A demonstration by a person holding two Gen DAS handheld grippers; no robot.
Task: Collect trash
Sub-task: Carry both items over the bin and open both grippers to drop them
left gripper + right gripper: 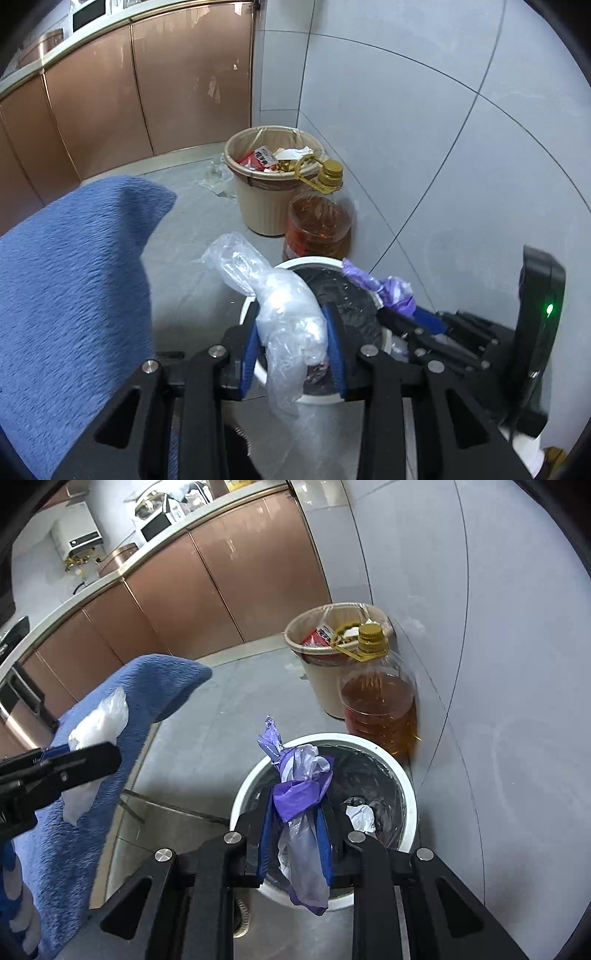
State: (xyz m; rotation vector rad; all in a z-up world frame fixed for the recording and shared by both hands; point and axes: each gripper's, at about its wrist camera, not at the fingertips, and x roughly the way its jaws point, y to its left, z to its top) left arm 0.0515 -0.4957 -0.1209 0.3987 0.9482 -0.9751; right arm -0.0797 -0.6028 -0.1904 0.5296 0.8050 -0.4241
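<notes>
Broadly, a tiled kitchen corner seen from two gripper cameras pointing steeply down:

Wall: pale grey tiles (424, 129) with thin dark joints fill the right side of both views.

Cabinets: a run of copper-coloured doors (221, 572) under a light worktop curves across the upper left; small appliances stand on the worktop, too distorted to name.

Floor: grey tiles (207, 221), with a bit of clear plastic lying by the cabinet base beside the beige bin.

Blue fabric: a fuzzy blue cloth surface (74, 288) covers the lower left of both views; what it belongs to cannot be told.

Beige bin: a lined bucket (258, 206) in the far corner against the wall, full of red and white packaging.

Oil bottle: a large clear jug of amber liquid (380, 709) with a gold cap and yellow handle, just in front of the beige bin, against the wall.

White bin: a round white pail with a black liner (369, 775), nearest the cameras; a crumpled white scrap lies inside.

Left gripper: blue-padded jaws (291, 343) clamped narrowly on a crumpled clear plastic bag (280, 314), held over the near rim of the white bin.

Right gripper: jaws (295, 834) pinched close on a purple and clear plastic bag (299, 805), also above the white bin's rim, to the right of the left gripper.
</notes>
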